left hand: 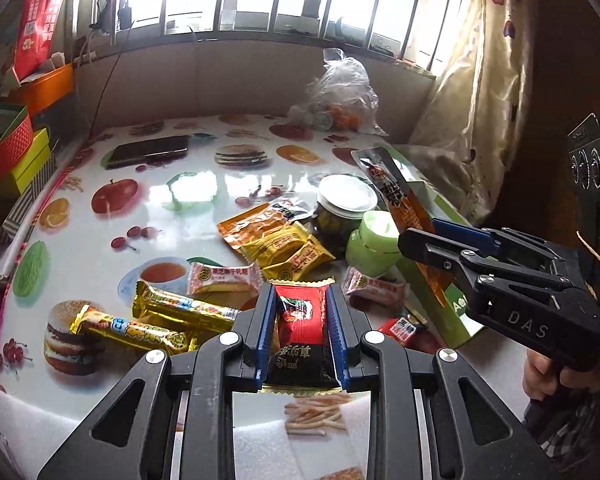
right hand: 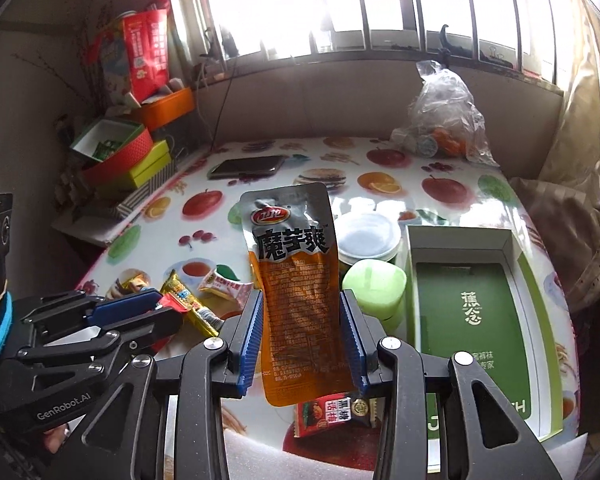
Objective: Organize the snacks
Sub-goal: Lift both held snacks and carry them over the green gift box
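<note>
From the left wrist view, the left gripper (left hand: 300, 336) has its jaws clenched on a red and black snack packet (left hand: 300, 332), carried above the desk (left hand: 172, 196). To the right, the right gripper (left hand: 420, 240) grips a long orange and silver konjac pouch (left hand: 396, 196). The step in hand looks like the carry: both snacks are lifted clear of the heap. Loose on the desk lie two gold bars (left hand: 172, 312), yellow packets (left hand: 284, 248), pink-edged nougat sweets (left hand: 224, 278), a white-lidded jar (left hand: 346, 200) and a pale green tub (left hand: 374, 240).

From the right wrist view, the right gripper (right hand: 302, 336) holds the konjac pouch (right hand: 296, 280) upright by its side edges. The left gripper (right hand: 148, 308) sits at near left, its packet mostly hidden. At right stands an open green box (right hand: 536, 300) (a likely home for the snacks). The next move probably calls for swinging each packet over that box and lowering it before letting go.

The desk wears a glossy cloth printed with fruit and burgers, glaring under a barred window (right hand: 340, 0). A phone (right hand: 246, 166) and a clear plastic bag (right hand: 446, 116) lie far back; coloured boxes (right hand: 128, 156) stack at far left.
</note>
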